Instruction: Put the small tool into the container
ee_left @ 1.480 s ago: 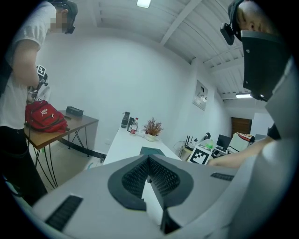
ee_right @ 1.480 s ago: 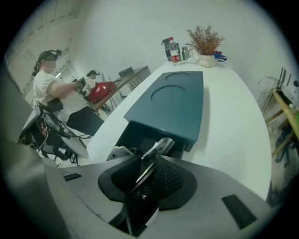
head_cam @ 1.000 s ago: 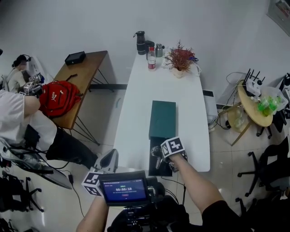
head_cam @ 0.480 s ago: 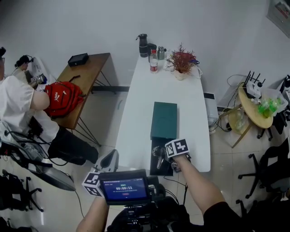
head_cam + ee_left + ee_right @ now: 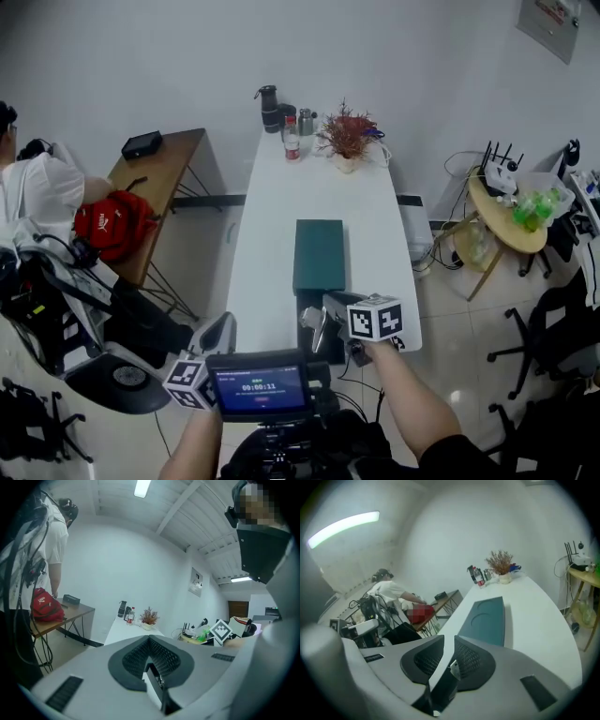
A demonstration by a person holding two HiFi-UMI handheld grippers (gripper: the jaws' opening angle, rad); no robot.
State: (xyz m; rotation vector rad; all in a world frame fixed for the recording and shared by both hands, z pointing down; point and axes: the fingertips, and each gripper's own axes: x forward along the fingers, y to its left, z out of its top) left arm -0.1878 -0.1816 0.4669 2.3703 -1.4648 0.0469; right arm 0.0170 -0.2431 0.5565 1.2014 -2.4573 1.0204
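A dark green flat container [image 5: 319,255] lies in the middle of the long white table [image 5: 272,234], with a black tray section [image 5: 314,300] at its near end. In the right gripper view the green container [image 5: 485,620] lies just ahead. My right gripper [image 5: 319,323] hovers over the black section at the table's near edge. A narrow gap shows between its pads [image 5: 449,641], and I cannot make out a small tool in it. My left gripper [image 5: 217,336] hangs off the table's near left corner, its pads [image 5: 149,641] meeting at the tip.
A thermos and bottles [image 5: 279,117] and a potted red plant [image 5: 345,141] stand at the table's far end. A wooden side table [image 5: 155,159] with a red backpack [image 5: 117,225] and a person [image 5: 37,192] are left. A round table [image 5: 506,211] stands right.
The head view has swung, so the table sits further left. My right gripper has drifted slightly right and nearer to me. The person at the left has moved back from the backpack.
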